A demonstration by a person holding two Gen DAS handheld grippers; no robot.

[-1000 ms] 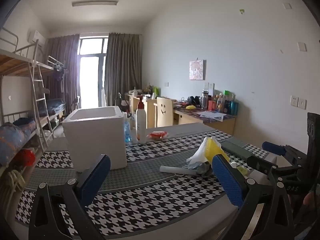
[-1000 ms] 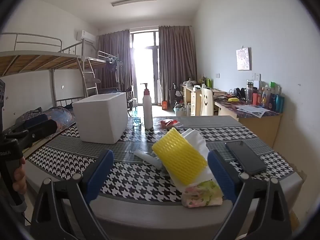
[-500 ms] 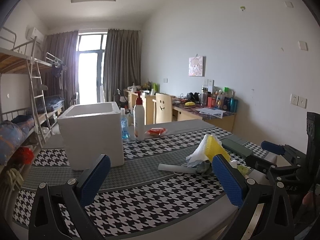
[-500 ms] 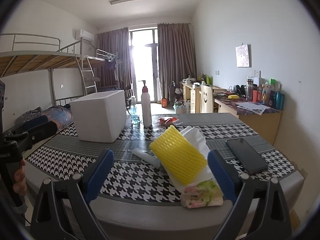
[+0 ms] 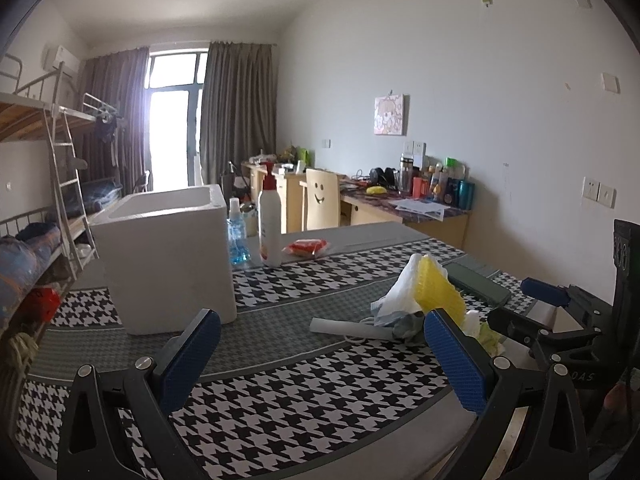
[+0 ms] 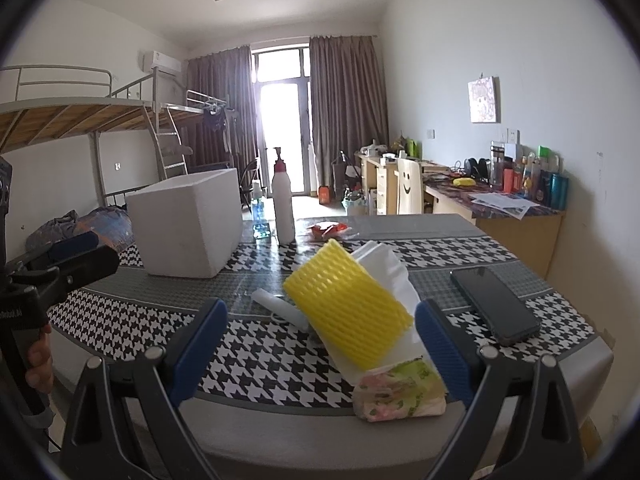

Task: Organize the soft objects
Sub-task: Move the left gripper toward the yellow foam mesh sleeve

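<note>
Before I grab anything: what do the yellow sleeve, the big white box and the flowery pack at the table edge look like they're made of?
Yellow sleeve: looks like soft foam netting, matte, with an open diamond mesh.
White box: apparently expanded polystyrene, with thick walls, a dull chalky surface and rounded edges.
Flowery pack: probably tissues in thin printed plastic film, slightly glossy and wrinkled.

Legible text is scarce. In the left wrist view, the letters "DAS" point(image 5: 585, 376) stand in pale print on the black body of the right hand-held gripper point(image 5: 560, 320), the start of the word cut off. In the right wrist view, a partial marking ending in "obot.AI" point(image 6: 11, 314) runs along the black frame of the left hand-held gripper point(image 6: 60, 256). Labels on the bottles against the wall are too small to read.
</note>
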